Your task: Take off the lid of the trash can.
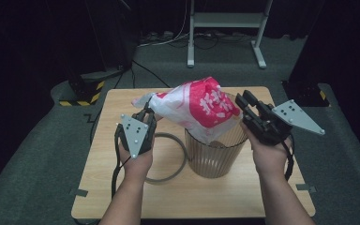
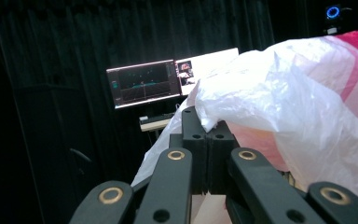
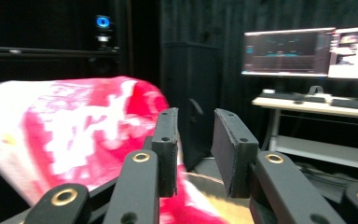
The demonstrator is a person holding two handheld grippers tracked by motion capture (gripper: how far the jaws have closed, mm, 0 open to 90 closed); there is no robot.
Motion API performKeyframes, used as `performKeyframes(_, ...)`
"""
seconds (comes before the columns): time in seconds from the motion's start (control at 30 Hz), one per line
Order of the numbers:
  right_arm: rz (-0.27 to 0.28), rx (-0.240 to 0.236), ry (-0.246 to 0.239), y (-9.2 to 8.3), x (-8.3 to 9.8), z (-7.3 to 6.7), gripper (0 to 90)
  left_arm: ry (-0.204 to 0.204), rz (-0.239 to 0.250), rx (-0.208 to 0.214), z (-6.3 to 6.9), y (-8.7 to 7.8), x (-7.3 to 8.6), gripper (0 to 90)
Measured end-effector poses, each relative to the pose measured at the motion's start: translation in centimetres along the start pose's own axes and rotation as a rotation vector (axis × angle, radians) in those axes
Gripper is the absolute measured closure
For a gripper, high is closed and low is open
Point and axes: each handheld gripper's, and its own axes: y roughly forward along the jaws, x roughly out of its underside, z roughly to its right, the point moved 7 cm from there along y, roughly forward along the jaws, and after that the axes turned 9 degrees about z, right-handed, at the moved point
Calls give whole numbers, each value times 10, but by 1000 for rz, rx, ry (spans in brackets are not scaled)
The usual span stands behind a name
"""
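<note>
A red-and-white plastic bag (image 1: 201, 105) lies draped over the mouth of a translucent ribbed bin (image 1: 215, 157) standing mid-table. My left gripper (image 1: 145, 115) is at the bag's left white corner, jaws together on that edge. In the left gripper view the white film (image 2: 298, 102) bunches right at my left gripper's (image 2: 205, 123) tips. My right gripper (image 1: 244, 101) sits at the bag's right side, just off the bin's rim. In the right gripper view its jaws stand apart with nothing between them (image 3: 196, 126), and the bag (image 3: 79, 126) lies to the left of them.
A grey ring (image 1: 171, 157) lies flat on the wooden table (image 1: 122, 197), left of the bin. Behind the table stand a white frame (image 1: 225, 21) and a yellow-black striped base (image 1: 82, 96). Monitors (image 3: 284, 51) on a desk are far off.
</note>
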Motion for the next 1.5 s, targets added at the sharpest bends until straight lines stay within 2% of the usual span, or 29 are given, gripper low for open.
performKeyframes(0.1, -4, 45, -16, -4, 2, 16, 724, 6, 10, 7, 4, 1, -5, 889)
performKeyframes(0.17, -29, 37, -10, -4, 7, 18, 722, 19, 5, 25, 10, 3, -6, 888)
performKeyframes(0.3, -35, 41, -5, -8, 15, 19, 703, 79, -23, 80, 37, 12, -1, 886)
performKeyframes(0.47, -25, 40, 17, -18, 17, 23, 640, 63, -79, 139, 61, 22, 12, 827)
performKeyframes(0.53, -25, 32, 16, -19, 19, 21, 624, 71, -85, 157, 70, 23, 14, 827)
performKeyframes(0.6, -35, 22, 15, -19, 21, 17, 604, 59, -91, 180, 76, 24, 14, 818)
performKeyframes(0.67, -38, 12, 9, -19, 22, 13, 592, 45, -105, 208, 81, 24, 14, 768)
performKeyframes(0.77, -34, 0, -6, -19, 24, 9, 580, 48, -122, 202, 80, 21, 17, 628)
performKeyframes(0.9, -40, 10, -15, -19, 29, 8, 583, -7, -138, 184, 68, 11, 24, 466)
performKeyframes(0.97, -42, 7, -24, -18, 32, 7, 586, -11, -147, 165, 63, 7, 28, 420)
performKeyframes(1.13, -47, -12, -51, -16, 35, -2, 595, -33, -163, 138, 53, -5, 38, 391)
performKeyframes(1.2, -58, -14, -65, -15, 37, -7, 574, -26, -168, 134, 52, -10, 41, 385)
performKeyframes(1.3, -77, -24, -55, -15, 39, -11, 545, -15, -173, 126, 49, -16, 45, 383)
performKeyframes(1.37, -89, -45, -36, -15, 41, -14, 541, -27, -174, 124, 47, -21, 49, 378)
performKeyframes(1.4, -92, -53, -34, -15, 42, -15, 516, -37, -173, 121, 47, -23, 51, 377)
performKeyframes(1.5, -101, -58, -27, -15, 43, -16, 452, -33, -171, 114, 44, -28, 58, 371)
